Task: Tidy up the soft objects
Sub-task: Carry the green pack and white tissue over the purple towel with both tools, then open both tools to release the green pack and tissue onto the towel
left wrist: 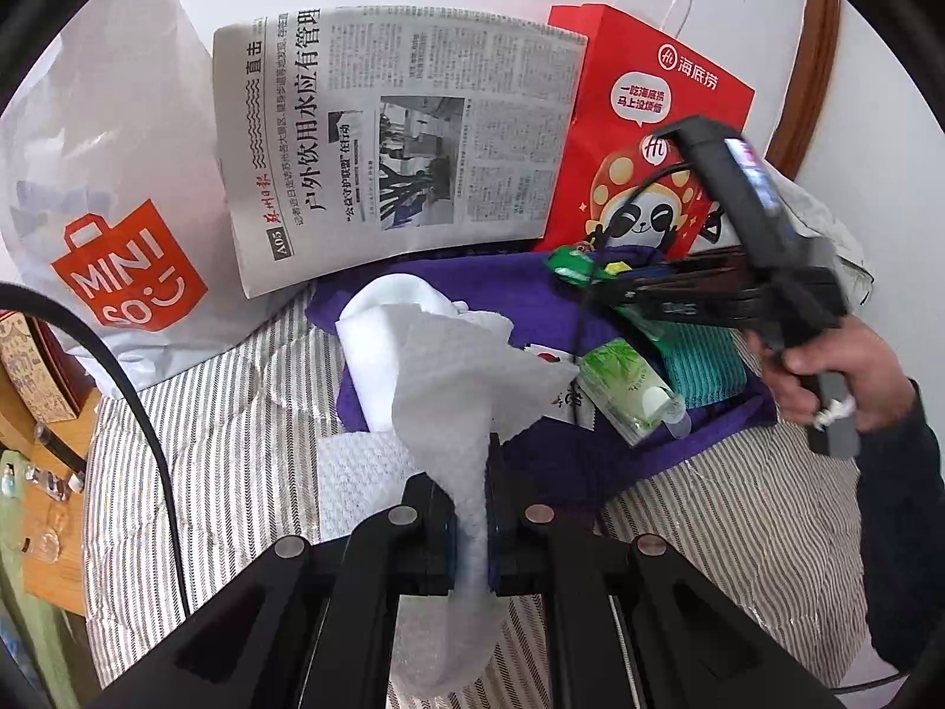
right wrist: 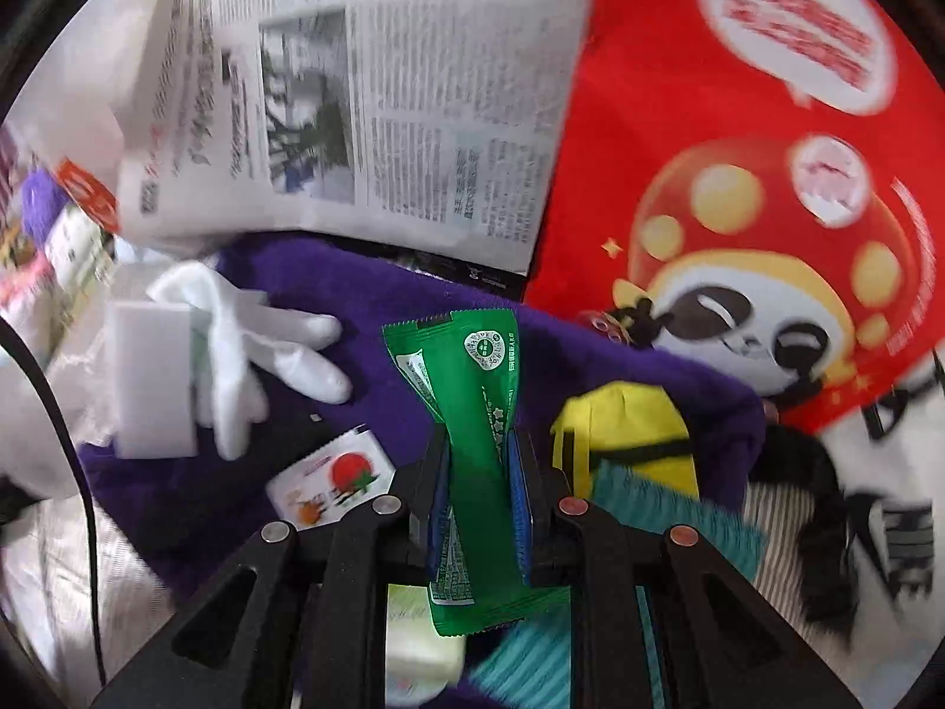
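My left gripper (left wrist: 469,508) is shut on a sheet of white bubble wrap (left wrist: 466,390), lifted above the striped bedding. My right gripper (right wrist: 479,461) is shut on a green foil sachet (right wrist: 472,413) and holds it above the purple cloth (right wrist: 366,319); it also shows in the left wrist view (left wrist: 570,266), over that cloth (left wrist: 466,283). On the cloth lie a white glove (right wrist: 260,354), a white sponge block (right wrist: 156,378), a small tomato-print packet (right wrist: 331,481), a yellow pouch (right wrist: 626,431), a teal cloth (right wrist: 667,508) and a green tissue pack (left wrist: 626,390).
A newspaper (left wrist: 401,136) and a red panda-print paper bag (left wrist: 644,148) stand behind the cloth. A white Miniso bag (left wrist: 118,224) stands at the left. Striped bedding (left wrist: 236,472) covers the surface; a wooden shelf edge (left wrist: 47,461) lies far left.
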`<state>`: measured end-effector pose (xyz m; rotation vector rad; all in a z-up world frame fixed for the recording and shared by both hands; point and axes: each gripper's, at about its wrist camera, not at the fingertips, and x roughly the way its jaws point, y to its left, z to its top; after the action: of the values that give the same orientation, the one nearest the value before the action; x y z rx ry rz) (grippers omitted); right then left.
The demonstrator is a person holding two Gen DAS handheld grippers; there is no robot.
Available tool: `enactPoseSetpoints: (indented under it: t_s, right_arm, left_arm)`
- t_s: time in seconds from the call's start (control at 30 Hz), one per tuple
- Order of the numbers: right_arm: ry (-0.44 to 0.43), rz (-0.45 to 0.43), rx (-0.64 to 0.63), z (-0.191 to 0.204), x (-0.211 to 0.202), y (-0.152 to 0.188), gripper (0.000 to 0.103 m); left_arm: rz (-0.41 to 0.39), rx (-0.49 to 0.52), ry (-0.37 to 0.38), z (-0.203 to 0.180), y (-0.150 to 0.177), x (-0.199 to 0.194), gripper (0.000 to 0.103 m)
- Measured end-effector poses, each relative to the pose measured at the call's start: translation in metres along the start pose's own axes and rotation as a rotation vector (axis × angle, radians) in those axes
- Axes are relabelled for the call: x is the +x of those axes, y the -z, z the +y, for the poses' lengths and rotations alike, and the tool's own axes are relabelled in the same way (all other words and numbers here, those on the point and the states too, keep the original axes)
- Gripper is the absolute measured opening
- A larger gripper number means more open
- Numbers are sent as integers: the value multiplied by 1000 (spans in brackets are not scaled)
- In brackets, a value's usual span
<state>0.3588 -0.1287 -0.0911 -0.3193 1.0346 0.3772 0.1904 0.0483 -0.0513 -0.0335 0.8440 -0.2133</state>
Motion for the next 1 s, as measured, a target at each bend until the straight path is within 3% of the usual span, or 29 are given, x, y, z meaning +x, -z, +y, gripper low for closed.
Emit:
enactPoseSetpoints:
  t_s: [0.2, 0.33, 0.57, 0.63, 0.7, 0.93, 1.0]
  right_arm:
    - [-9, 61, -105, 14, 29, -10, 19]
    - [-24, 91, -97, 14, 44, -10, 21]
    - [-90, 95, -57, -3, 48, -8, 38]
    - [-116, 86, -25, -9, 42, -8, 43]
    - [-125, 65, -23, -12, 34, -8, 56]
    - [-95, 1, -16, -18, -13, 12, 57]
    - [-50, -3, 8, -26, -30, 24, 57]
  left_arm:
    - [5, 3, 22, 3, 1, 6, 7]
    - [14, 7, 28, 3, 0, 12, 7]
    - [32, 7, 33, 5, 1, 18, 7]
    - [35, 5, 32, 6, 2, 18, 7]
    - [41, -2, 32, 7, 3, 19, 7]
    - [56, -9, 31, 8, 7, 18, 7]
    - [65, -3, 40, 5, 6, 20, 7]
